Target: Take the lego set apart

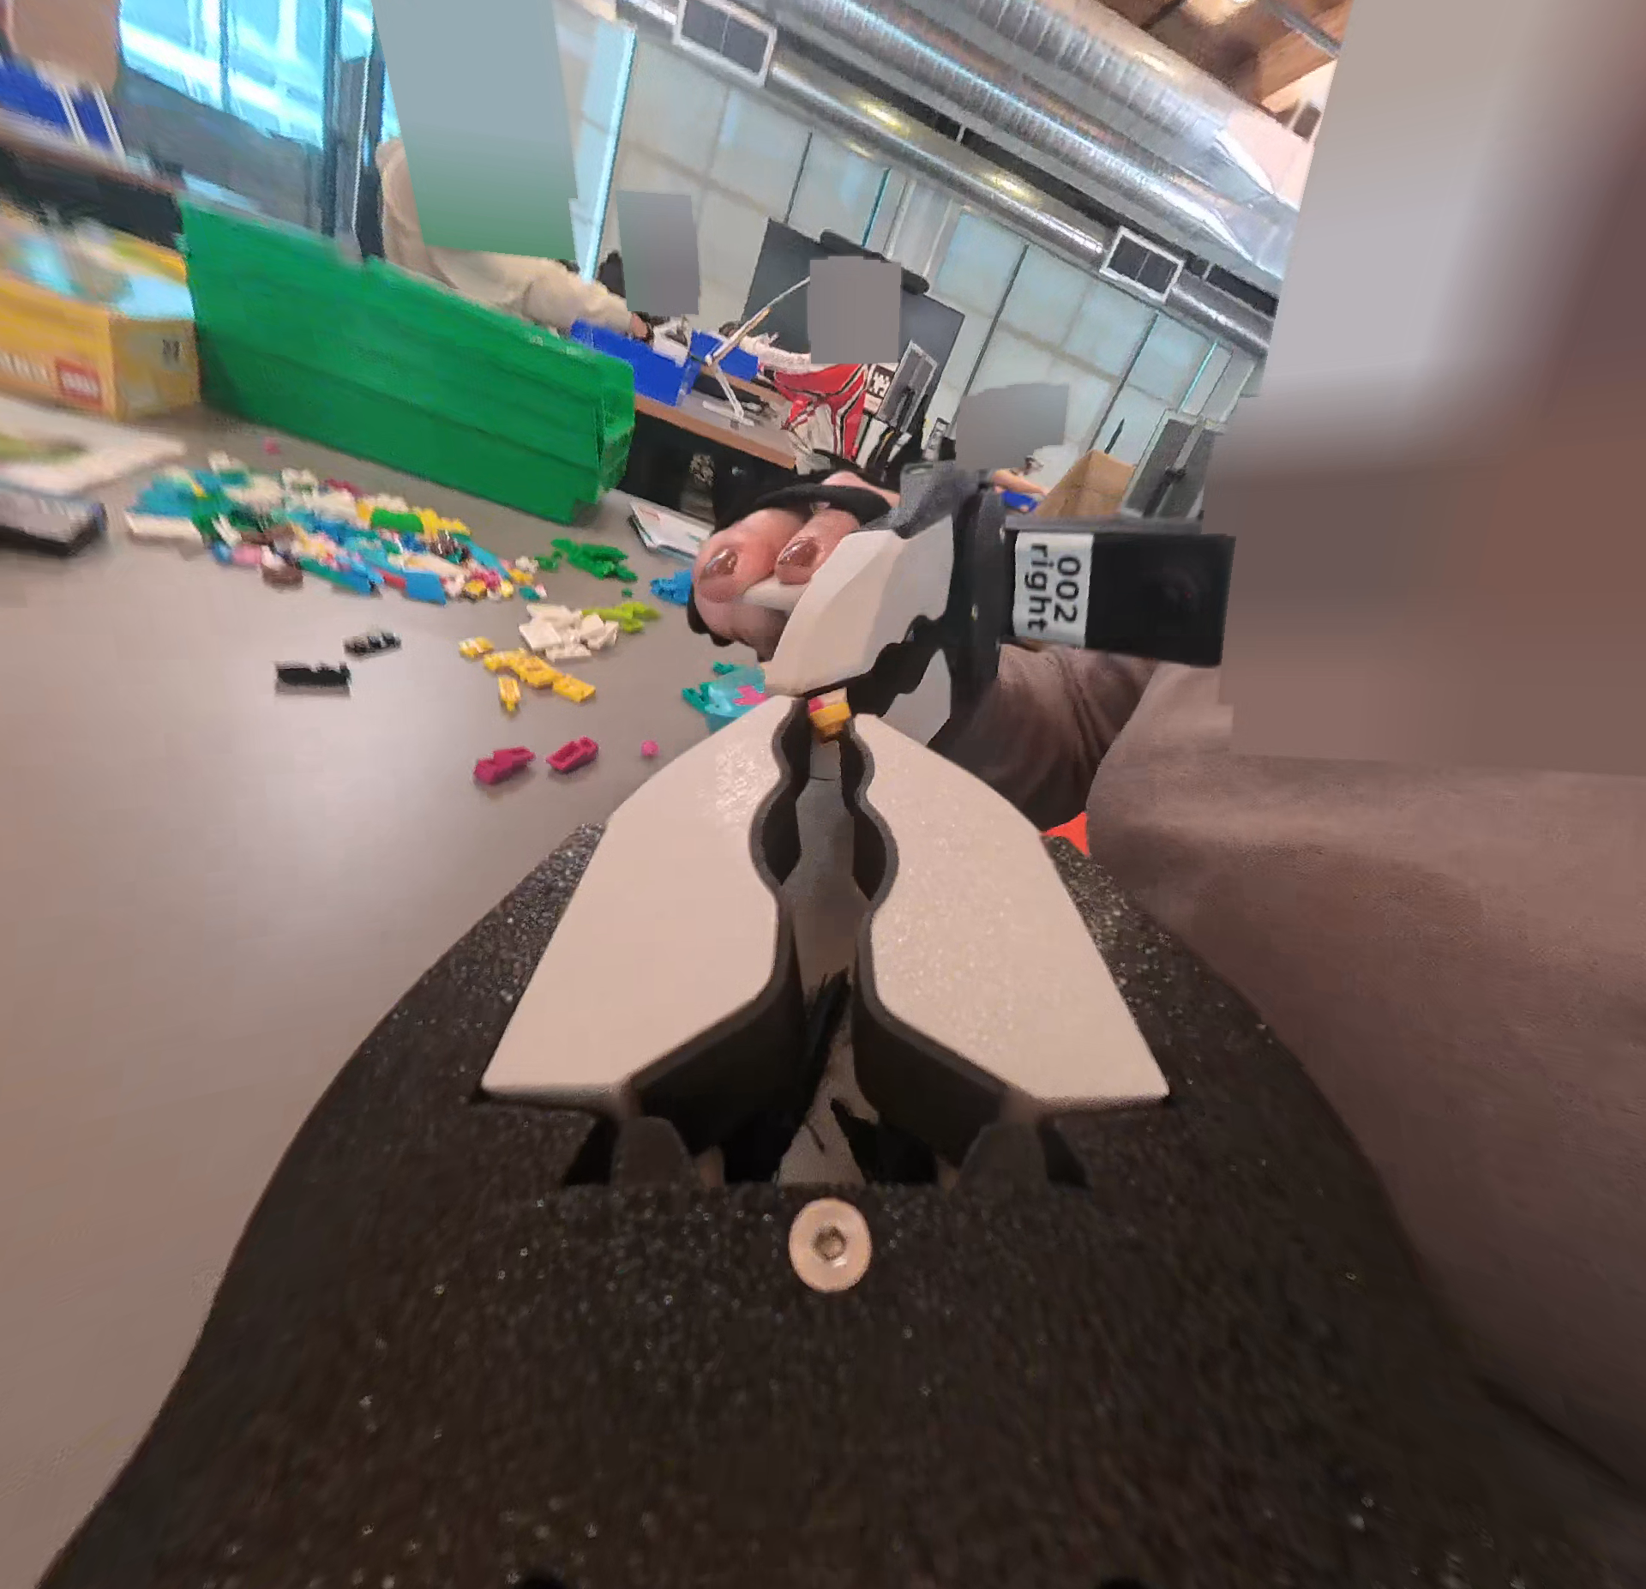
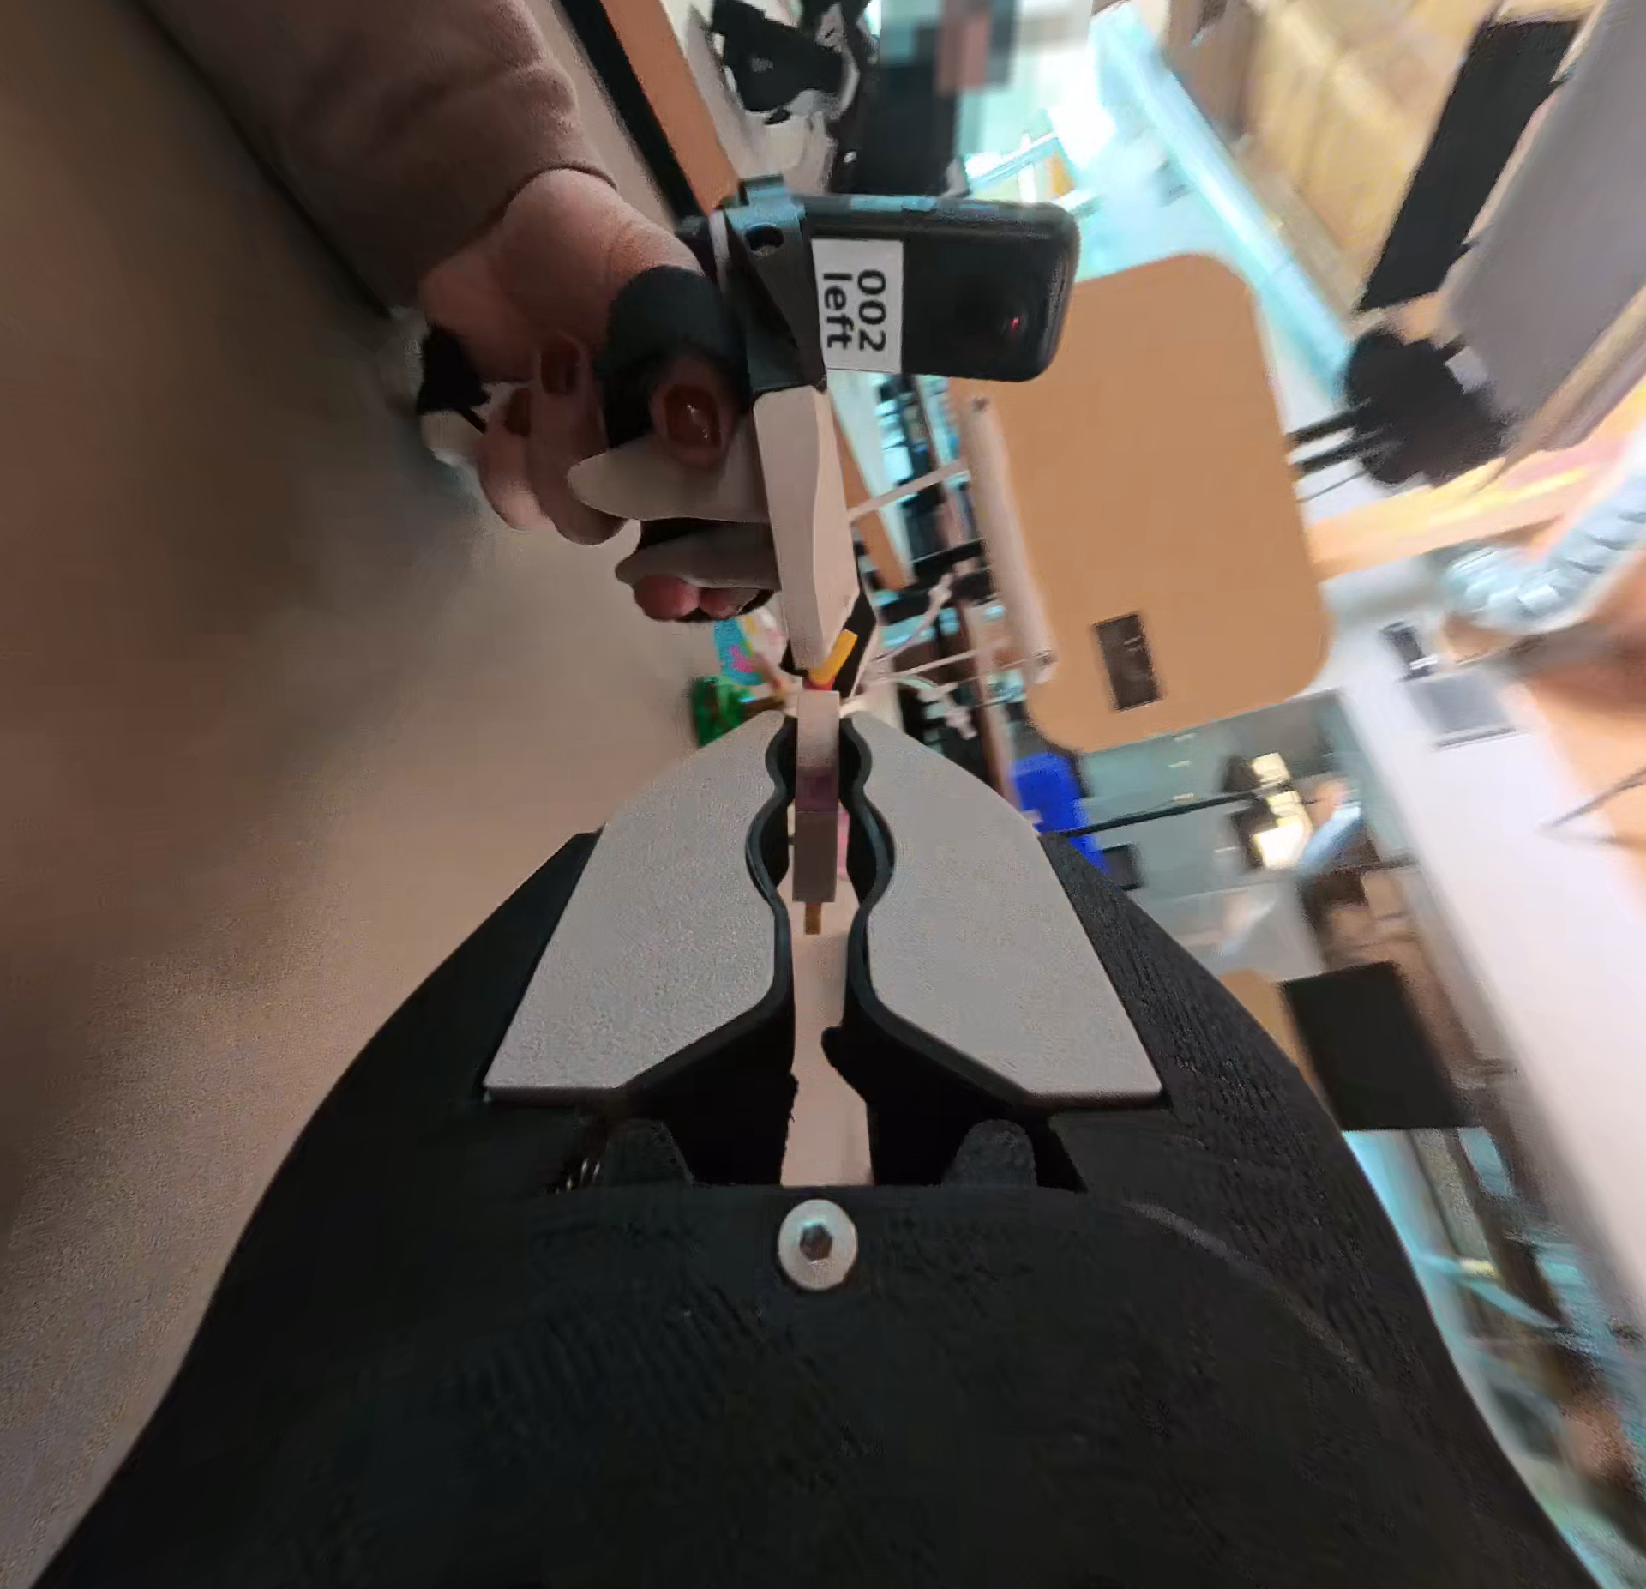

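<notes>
At the bench's far left stands a yellow box (image 1: 93, 357), with a long green bin (image 1: 401, 370) just beside it. In front of them a heap of loose mixed bricks (image 1: 303, 526) spreads across the grey bench (image 1: 223, 878). Nearer lie black pieces (image 1: 312, 675), yellow pieces (image 1: 530, 669), white pieces (image 1: 566, 630) and two magenta pieces (image 1: 534, 759), all well apart from the grippers.

Right of these, held above the bench, the left gripper (image 1: 824, 727) is clenched on a small yellow-and-pink lego piece (image 1: 828, 718). The right gripper (image 2: 818, 727), meeting it tip to tip, is clenched on a slim white-and-grey lego stack (image 2: 818, 798). The two seem to be parts of one small assembly, though the joint is tiny and partly hidden.

The step in hand looks like splitting this assembly. The next move likely calls for both grips to stay firm while the grippers twist or pull apart along the stud axis, then dropping each part on its pile.
</notes>
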A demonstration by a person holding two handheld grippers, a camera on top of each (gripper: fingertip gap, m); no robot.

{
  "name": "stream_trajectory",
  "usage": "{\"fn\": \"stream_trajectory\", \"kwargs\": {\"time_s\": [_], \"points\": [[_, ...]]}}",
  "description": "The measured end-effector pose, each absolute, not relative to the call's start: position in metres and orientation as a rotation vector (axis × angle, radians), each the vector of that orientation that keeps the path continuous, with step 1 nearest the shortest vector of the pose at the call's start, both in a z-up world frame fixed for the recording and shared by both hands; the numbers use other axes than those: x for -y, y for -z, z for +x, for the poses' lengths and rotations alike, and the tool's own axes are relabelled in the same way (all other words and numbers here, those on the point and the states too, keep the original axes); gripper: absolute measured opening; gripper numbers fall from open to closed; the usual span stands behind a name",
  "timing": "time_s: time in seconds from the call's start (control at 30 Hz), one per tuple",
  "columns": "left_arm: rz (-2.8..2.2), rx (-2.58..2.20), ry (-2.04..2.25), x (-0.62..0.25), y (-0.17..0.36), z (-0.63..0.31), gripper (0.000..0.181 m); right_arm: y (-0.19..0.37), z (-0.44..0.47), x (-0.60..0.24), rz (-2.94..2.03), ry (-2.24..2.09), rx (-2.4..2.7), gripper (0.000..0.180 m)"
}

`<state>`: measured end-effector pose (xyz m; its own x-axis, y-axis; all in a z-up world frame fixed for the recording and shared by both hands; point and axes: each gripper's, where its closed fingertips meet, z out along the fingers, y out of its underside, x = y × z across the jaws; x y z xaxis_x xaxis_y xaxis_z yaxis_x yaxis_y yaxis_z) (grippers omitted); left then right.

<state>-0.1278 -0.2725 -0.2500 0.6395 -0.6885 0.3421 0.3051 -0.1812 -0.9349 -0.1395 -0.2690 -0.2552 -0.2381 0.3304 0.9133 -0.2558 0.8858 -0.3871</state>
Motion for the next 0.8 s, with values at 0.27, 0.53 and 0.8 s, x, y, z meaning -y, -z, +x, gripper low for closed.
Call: {"fn": "stream_trajectory", "kwargs": {"time_s": [0.27, 0.53, 0.8], "points": [[-1.387, -0.508, 0.669, 0.28, 0.24, -0.121, 0.006, 0.242, -0.132, 0.277, 0.105, -0.404, 1.543, 0.007], [-1.362, -0.525, 0.689, 0.283, 0.239, -0.117, 0.006, 0.24, -0.128, 0.28, 0.186, -0.321, 1.479, 0.007], [-1.437, -0.437, 0.675, 0.271, 0.249, -0.125, 0.006, 0.251, -0.135, 0.269, -0.044, -0.538, 1.632, 0.007]]}}
